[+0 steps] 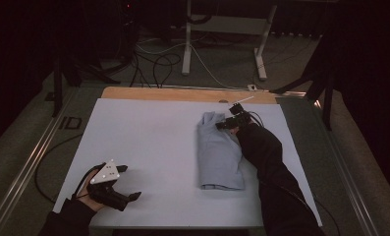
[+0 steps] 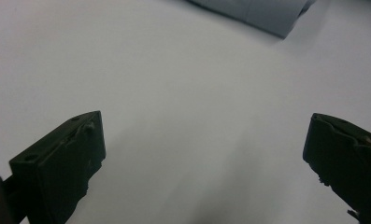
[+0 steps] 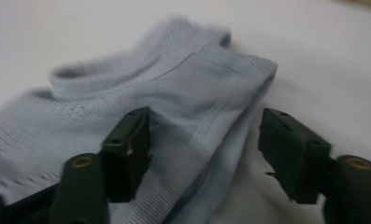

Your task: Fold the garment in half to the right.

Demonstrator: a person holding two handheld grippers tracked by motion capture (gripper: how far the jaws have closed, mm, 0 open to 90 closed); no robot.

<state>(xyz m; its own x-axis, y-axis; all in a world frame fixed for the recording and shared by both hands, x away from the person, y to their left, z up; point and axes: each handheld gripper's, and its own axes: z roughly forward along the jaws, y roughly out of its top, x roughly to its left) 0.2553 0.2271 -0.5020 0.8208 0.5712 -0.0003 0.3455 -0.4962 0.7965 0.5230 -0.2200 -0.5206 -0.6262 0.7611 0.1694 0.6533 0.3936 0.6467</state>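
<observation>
From the high view I look down on one white table with a strip of bare wood along its far edge, and one folded pale blue garment lies on it, right of centre, running from the far side toward me. I count two grippers. My left gripper sits near the front left corner, held in a hand with a grey three-cornered plate on top, its two black jaws spread apart over bare table, well apart from the garment. My right gripper is at the garment's far end, at the tip of a dark sleeve that lies along the garment's right edge. In the left gripper view, the two jaws stand wide at the bottom corners with bare white surface between them; this gripper is released and holds nothing, and one corner of the garment shows at the top edge. In the right gripper view, the garment is close up: ribbed knit cloth with a rolled collar-like band. One jaw rests on the cloth while the other stands just beyond its folded edge, so the edge lies between them. These jaws are part-way open and I cannot see both pads pressing, so the cloth is straddled, not clenched. I see no containers on the table.
</observation>
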